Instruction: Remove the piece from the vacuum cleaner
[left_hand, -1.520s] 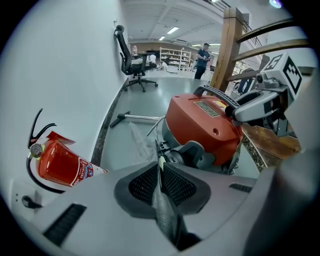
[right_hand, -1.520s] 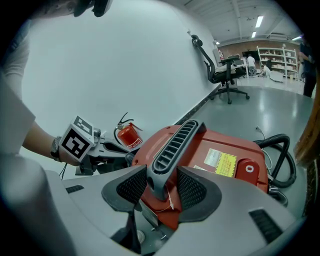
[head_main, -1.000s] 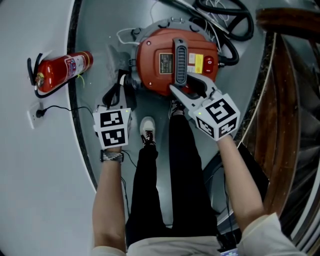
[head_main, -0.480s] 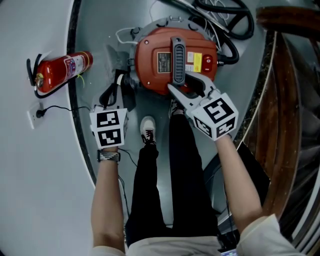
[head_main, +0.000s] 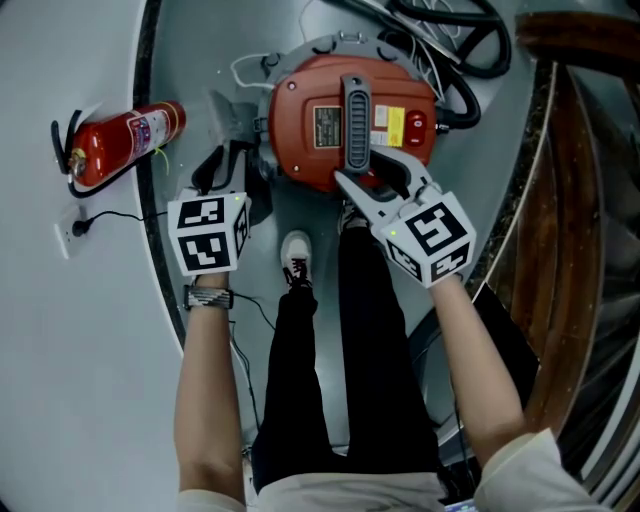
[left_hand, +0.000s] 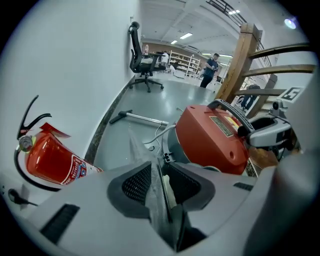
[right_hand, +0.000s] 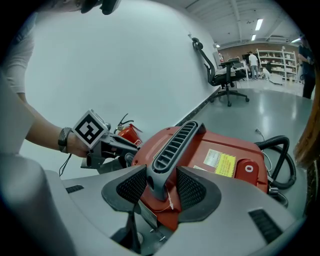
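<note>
Right gripper (right_hand: 161, 188) clamped on the handle (head_main: 357, 120) of the red vacuum cleaner (head_main: 300, 130). Left gripper (left_hand: 159, 175), just beside the cleaner, has its jaws opening around a thin grey piece (left_hand: 152, 197), which may slip and fall.

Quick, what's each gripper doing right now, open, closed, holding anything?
Left gripper: jaws opening, thin grey strip between them.
Right gripper: closed on the vacuum cleaner's grey handle.

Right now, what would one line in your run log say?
left fingers: opening, thin strip between | right fingers: shut on handle | vacuum: on floor
</note>
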